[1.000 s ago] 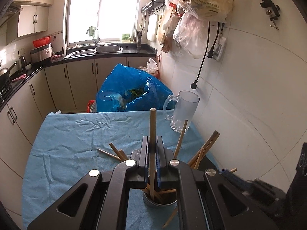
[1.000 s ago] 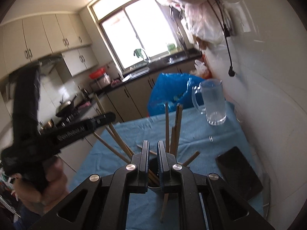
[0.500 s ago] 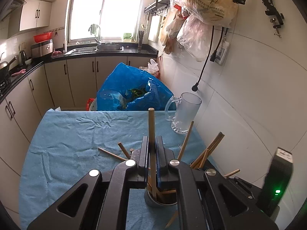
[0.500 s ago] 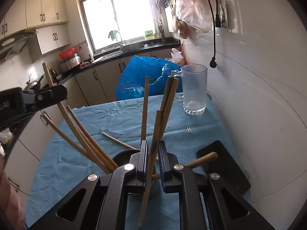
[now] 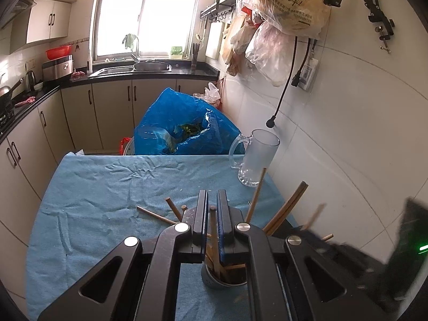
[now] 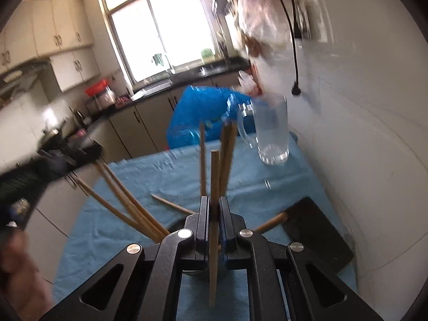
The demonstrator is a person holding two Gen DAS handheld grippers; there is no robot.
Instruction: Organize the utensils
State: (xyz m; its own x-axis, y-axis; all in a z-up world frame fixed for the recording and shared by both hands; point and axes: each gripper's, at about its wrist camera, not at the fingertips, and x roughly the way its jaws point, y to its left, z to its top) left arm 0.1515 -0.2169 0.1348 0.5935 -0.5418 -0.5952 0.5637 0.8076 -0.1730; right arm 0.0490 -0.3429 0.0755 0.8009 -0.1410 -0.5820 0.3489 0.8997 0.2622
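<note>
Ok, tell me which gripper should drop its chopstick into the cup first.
Left, probably. The left gripper holds a chopstick that already reaches down into the cup beneath its jaws. The right gripper clamps a second chopstick, but its own view barely shows the cup.

Plain wooden chopsticks (image 5: 286, 210) fan outward from a small grey metal cup (image 5: 223, 278) on the blue-clothed bench (image 5: 101, 187); one chopstick (image 5: 155, 215) lies flat on the cloth nearby.

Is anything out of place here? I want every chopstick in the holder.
Yes: one chopstick lies loose on the blue cloth beside the holder, and those inside splay at all angles rather than standing together.
</note>
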